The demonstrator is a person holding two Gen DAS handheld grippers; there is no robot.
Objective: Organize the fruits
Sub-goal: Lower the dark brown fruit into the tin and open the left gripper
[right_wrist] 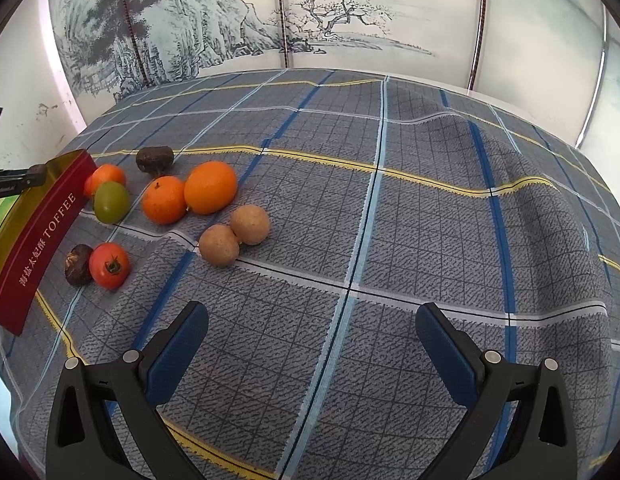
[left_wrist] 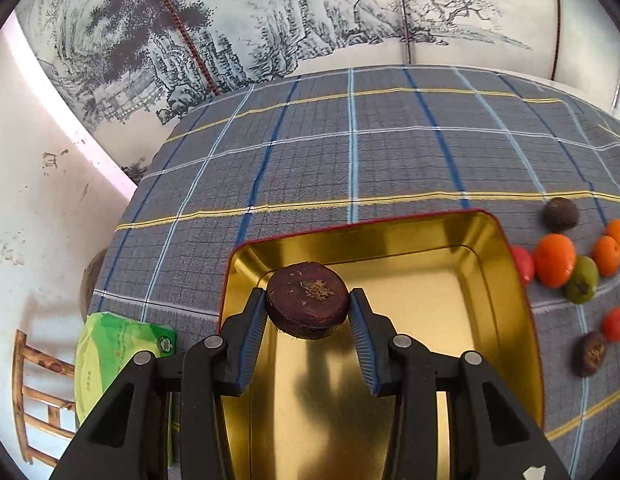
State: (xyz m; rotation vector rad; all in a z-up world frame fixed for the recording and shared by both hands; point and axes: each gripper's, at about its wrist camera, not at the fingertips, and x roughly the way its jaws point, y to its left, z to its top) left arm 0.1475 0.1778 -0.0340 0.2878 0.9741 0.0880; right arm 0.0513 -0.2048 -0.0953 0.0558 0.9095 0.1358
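Dark brown fruit [left_wrist: 307, 300] sits pinched flat-side-up in your left gripper [left_wrist: 308, 306], hanging over the gold tin [left_wrist: 506, 280] near its far-left corner, so the drop is straight down. Your right gripper [right_wrist: 312, 336] is wide open and empty, with the loose fruits [right_wrist: 211, 188] ahead-left of it beside the tin's right wall.

Both views are bright with soft, even daylight; colours read clearly and nothing is blown out. The gold tin [left_wrist: 450, 280] gives a muted sheen, and a blurred dark reflection of the left tool [left_wrist: 308, 304] smears across its floor. Fruit on the checked cloth [right_wrist: 390, 220] throws only faint shadows. Fisheye distortion bows the surface's edge and the painted screen [right_wrist: 330, 20], with black vignetting in the corners. Focus is sharp centrally, softening slightly at the rims.
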